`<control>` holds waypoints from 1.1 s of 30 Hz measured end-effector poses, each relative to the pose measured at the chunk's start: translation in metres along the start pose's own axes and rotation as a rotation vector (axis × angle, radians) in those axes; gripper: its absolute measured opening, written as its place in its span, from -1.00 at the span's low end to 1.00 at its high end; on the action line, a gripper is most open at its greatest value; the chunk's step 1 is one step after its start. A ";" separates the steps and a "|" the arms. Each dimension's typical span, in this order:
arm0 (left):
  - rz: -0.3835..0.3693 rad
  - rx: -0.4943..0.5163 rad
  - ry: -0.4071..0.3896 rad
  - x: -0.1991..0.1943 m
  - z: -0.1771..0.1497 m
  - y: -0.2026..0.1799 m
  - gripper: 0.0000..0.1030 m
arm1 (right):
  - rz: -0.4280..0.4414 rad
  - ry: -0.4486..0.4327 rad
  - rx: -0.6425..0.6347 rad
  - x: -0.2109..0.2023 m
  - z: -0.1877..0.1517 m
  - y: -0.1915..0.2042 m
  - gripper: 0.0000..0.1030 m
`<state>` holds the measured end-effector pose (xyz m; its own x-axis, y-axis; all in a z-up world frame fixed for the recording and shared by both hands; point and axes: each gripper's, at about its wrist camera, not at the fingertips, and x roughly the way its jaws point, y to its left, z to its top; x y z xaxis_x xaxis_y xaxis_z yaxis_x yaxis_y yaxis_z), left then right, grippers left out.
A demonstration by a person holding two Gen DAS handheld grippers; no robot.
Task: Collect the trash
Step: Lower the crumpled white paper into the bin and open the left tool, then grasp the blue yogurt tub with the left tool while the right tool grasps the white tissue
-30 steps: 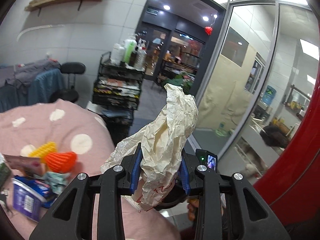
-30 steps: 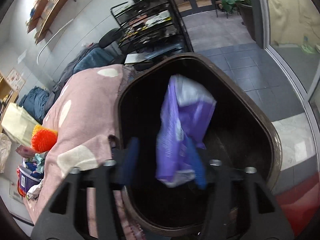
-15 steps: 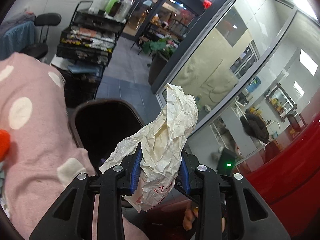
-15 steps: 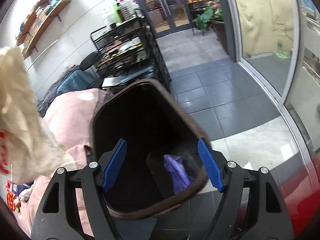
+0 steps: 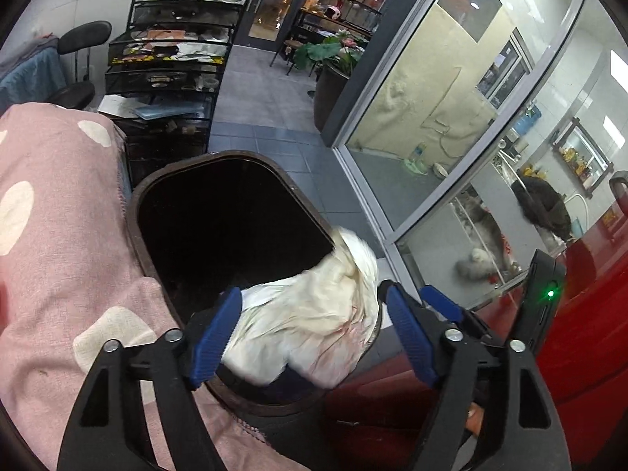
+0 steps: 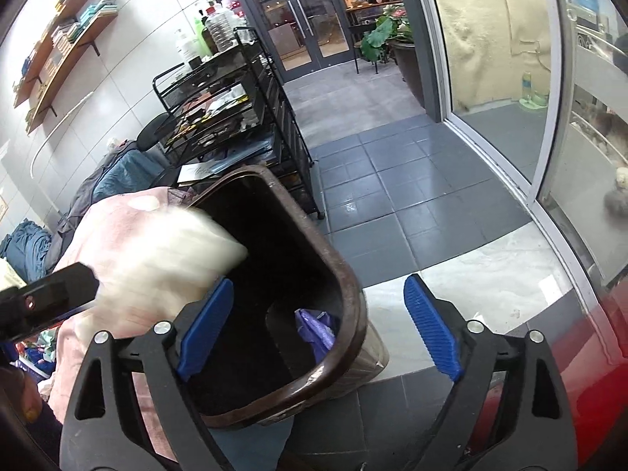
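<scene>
A dark brown trash bin (image 5: 135,212) stands on the floor beside the pink dotted cloth (image 5: 51,243). My left gripper (image 5: 310,333) is open above the bin's near rim. A crumpled cream paper bag (image 5: 314,314), blurred, is between the open jaws, loose, over the bin's mouth. In the right wrist view the bin (image 6: 349,294) holds a purple wrapper (image 6: 314,329) at its bottom. The paper bag (image 6: 172,259) shows there blurred at the bin's left rim. My right gripper (image 6: 318,329) is open and empty above the bin's near right corner.
A black wire cart (image 6: 231,102) with bottles and papers stands behind the bin. Glass partitions (image 5: 451,117) run along the right. A red surface (image 5: 588,314) is at the lower right. Grey tiled floor (image 6: 392,180) lies beyond the bin. A black chair (image 5: 78,59) stands at the left.
My left gripper has opened and let go of the cream paper bag, which is dropping toward the bin. The left gripper tilted down over the bin. The right gripper stays open.
</scene>
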<state>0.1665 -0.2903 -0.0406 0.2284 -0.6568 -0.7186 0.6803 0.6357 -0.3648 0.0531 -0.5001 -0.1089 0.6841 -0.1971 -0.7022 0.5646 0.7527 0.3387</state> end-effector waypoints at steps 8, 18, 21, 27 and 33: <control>0.150 0.111 -0.126 -0.037 -0.019 -0.008 0.80 | 0.006 0.017 0.003 0.003 -0.003 0.002 0.74; 0.338 0.166 -0.285 -0.090 -0.051 0.000 0.90 | 0.099 0.037 -0.047 0.002 -0.016 0.034 0.75; 0.399 0.158 -0.310 -0.104 -0.057 0.010 0.90 | 0.149 0.042 -0.070 -0.001 -0.021 0.053 0.75; 0.477 0.088 -0.365 -0.141 -0.071 0.035 0.90 | 0.234 0.050 -0.153 -0.009 -0.031 0.096 0.75; 0.556 0.044 -0.395 -0.172 -0.087 0.060 0.90 | 0.333 0.050 -0.256 -0.021 -0.044 0.144 0.76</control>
<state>0.1072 -0.1042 0.0095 0.7834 -0.3412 -0.5195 0.4142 0.9098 0.0271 0.0999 -0.3605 -0.0733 0.7832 0.1092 -0.6121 0.1793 0.9030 0.3905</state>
